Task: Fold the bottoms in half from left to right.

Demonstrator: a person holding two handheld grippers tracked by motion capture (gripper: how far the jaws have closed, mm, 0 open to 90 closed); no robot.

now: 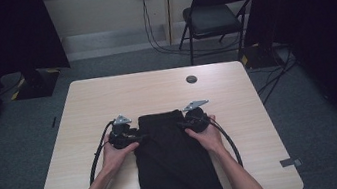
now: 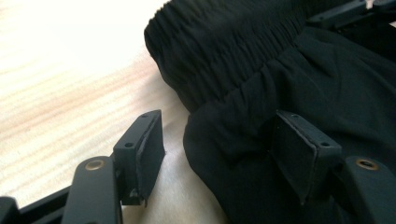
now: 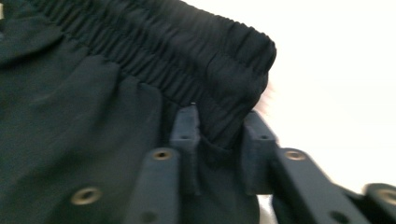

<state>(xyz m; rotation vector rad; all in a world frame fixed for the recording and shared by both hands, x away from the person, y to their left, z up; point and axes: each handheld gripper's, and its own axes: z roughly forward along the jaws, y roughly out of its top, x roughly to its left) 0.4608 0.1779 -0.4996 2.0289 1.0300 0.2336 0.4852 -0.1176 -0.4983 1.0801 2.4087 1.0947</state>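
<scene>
Black trousers point(image 1: 173, 159) lie down the middle of the desk point(image 1: 106, 98), hanging over its near edge. The left gripper point(image 2: 219, 149) stands wide open astride the cloth's left edge. The right gripper point(image 3: 217, 140) pinches the soft, gathered elastic waistband point(image 3: 187, 60) at its right end.

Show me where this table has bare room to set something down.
Bare wood lies beyond the black garment toward the table's far edge and cable hole, plus strips along both side edges. It is crowded mid-table: left tool and right tool flank the waistband.
</scene>
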